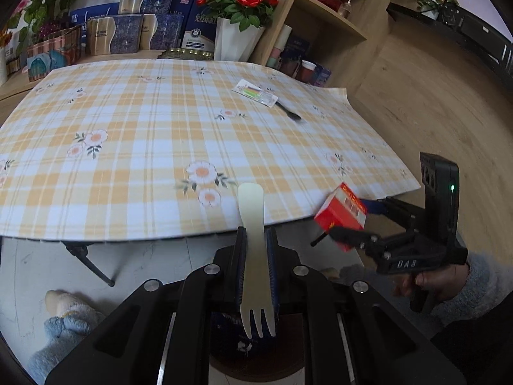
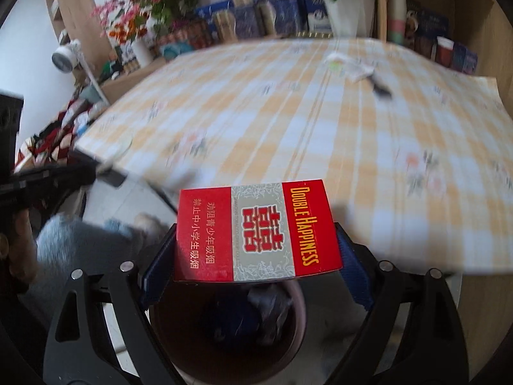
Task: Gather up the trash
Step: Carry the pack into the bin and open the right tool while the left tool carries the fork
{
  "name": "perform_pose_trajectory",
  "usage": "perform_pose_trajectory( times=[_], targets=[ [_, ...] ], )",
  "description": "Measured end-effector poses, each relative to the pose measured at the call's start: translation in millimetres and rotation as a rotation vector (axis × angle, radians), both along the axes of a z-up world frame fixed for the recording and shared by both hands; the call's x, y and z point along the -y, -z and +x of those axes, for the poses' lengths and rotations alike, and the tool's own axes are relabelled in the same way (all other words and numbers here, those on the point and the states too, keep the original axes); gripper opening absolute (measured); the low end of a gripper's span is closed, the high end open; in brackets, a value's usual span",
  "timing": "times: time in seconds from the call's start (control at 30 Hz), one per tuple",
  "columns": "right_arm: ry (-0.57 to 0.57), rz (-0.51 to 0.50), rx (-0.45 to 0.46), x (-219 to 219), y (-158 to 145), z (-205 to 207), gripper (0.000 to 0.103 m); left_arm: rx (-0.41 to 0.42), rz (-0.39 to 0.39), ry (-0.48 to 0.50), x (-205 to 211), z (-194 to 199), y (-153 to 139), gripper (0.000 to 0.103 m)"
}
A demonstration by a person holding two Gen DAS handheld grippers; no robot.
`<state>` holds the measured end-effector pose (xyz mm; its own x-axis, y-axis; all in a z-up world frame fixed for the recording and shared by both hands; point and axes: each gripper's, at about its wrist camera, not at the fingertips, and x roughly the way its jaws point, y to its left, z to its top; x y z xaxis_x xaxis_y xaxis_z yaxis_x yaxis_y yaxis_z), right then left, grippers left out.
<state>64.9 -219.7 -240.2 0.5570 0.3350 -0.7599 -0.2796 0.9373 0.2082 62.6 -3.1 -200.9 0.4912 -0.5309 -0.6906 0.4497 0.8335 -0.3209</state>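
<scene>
Fork: pale disposable fork (image 1: 253, 250) pinched in the left gripper (image 1: 256, 256), jaws nearly shut on its handle; tines point back over the dark bin (image 1: 256, 362)
Box: red cigarette box (image 2: 256, 231) spanned by the right gripper (image 2: 256, 256), jaws wide, pads on its sides; above the bin (image 2: 224, 346)
Left behind: wrapper (image 1: 255, 93) and black utensil (image 1: 288, 112) on the checked tablecloth (image 1: 128, 160)
Risk: both grippers crowd one bin mouth; I judge a release off-centre would drop fork or box onto the floor

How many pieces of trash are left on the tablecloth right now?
2: a white wrapper near the far right corner, and a dark fork touching its near edge. The wooden fork and red cigarette box are already held. Nothing else is visible.
</scene>
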Motion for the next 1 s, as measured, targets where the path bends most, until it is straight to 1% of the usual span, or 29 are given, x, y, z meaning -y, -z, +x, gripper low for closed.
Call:
perform_pose_trajectory(
  times=[0.17,0.23,0.33,0.4,0.43,0.47,0.5,0.63,0.73,0.77,0.9,1.0],
  targets=[
    [-0.018,-0.011,-0.111,-15.7,34.5,-23.1,0.088,-0.05,-0.019,0.035,7.4,-22.9,22.2,0.013],
    [-0.018,-0.013,-0.165,-20.8,49.0,-27.7,0.088,-0.064,-0.003,0.06,12.9,-31.1,31.5,0.013],
    [-0.012,-0.006,-0.21,-26.4,59.9,-35.7,0.088,-0.069,0.035,0.089,17.9,-38.9,42.7,0.013],
    [-0.016,-0.017,-0.215,-31.3,61.1,-40.5,0.089,-0.063,0.062,0.089,18.0,-39.8,48.8,0.013],
    [-0.019,-0.024,-0.21,-34.2,59.7,-42.5,0.089,-0.076,0.062,0.082,16.5,-38.7,52.9,0.013],
    [-0.023,-0.025,-0.203,-35.7,58.0,-42.9,0.09,-0.095,0.051,0.072,13.8,-36.1,55.7,0.013],
    [-0.031,-0.026,-0.191,-38.2,55.7,-44.5,0.095,-0.103,0.042,0.063,11.4,-34.4,57.0,0.013],
    [-0.013,-0.057,-0.143,-40.8,47.3,-47.6,0.097,-0.128,0.019,0.044,5.2,-27.8,60.7,0.013],
    [0.042,-0.073,-0.121,-27.2,46.9,-41.2,0.097,-0.144,0.028,0.043,6.1,-25.4,66.1,0.013],
    [0.077,-0.083,-0.116,-21.2,48.4,-40.2,0.097,-0.154,0.036,0.044,7.0,-23.7,69.5,0.013],
    [0.212,-0.052,-0.152,3.7,56.6,-38.0,0.097,-0.209,0.061,0.037,8.6,-16.0,85.6,0.013],
    [0.259,-0.041,-0.169,16.4,60.9,-38.9,0.097,-0.253,0.054,0.027,6.8,-9.9,96.0,0.013]
  ],
)
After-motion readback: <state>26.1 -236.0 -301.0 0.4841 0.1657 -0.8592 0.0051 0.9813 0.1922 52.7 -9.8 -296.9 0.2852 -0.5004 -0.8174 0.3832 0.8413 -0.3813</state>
